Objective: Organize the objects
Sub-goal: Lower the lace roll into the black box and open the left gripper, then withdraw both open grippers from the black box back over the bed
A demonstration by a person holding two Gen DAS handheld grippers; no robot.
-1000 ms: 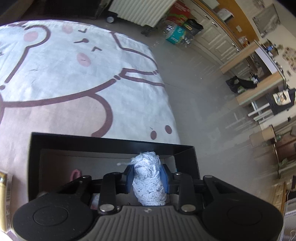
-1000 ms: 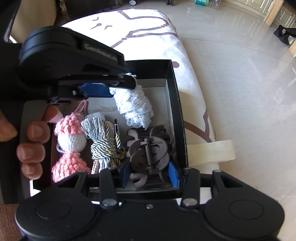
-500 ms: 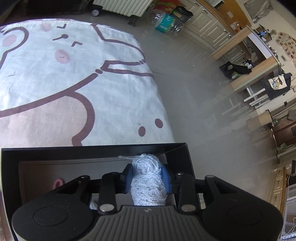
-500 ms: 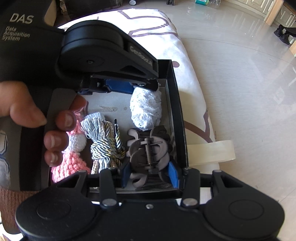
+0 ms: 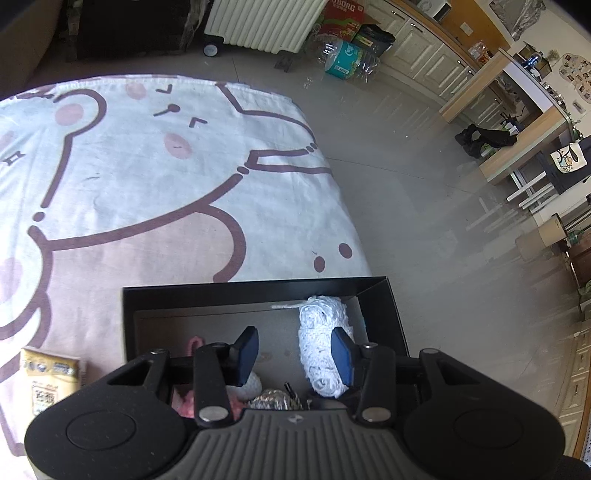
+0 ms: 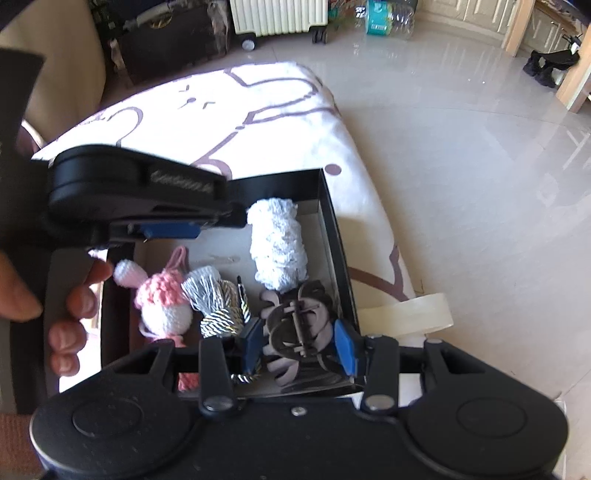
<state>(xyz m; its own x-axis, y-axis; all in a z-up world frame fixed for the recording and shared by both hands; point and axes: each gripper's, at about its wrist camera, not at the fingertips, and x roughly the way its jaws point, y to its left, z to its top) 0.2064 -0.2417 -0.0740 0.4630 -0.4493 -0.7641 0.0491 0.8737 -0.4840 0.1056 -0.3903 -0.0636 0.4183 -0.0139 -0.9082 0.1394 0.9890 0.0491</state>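
Observation:
A black box (image 5: 236, 295) (image 6: 341, 258) sits on a cartoon-print cloth. A white lace roll (image 5: 323, 347) (image 6: 277, 243) lies in its far right corner. My left gripper (image 5: 295, 356) is open above the box, the roll beside its right pad; it also shows in the right wrist view (image 6: 177, 230). In the box are a pink and white crochet toy (image 6: 162, 302), a silver and gold cord bundle (image 6: 218, 302) and a grey-brown hair claw clip (image 6: 295, 328). My right gripper (image 6: 299, 347) is open, with its pads on either side of the clip.
A yellow packet (image 5: 48, 380) lies on the cloth left of the box. A clear tape strip (image 6: 410, 314) lies right of the box. The cloth edge (image 5: 343, 206) drops to a tiled floor. A radiator (image 5: 258, 22) and bottles (image 5: 347, 55) stand far back.
My left gripper has opened and let go of the white lace roll, which now lies in the box. My right gripper has opened around the hair claw clip. Both have pulled back slightly.

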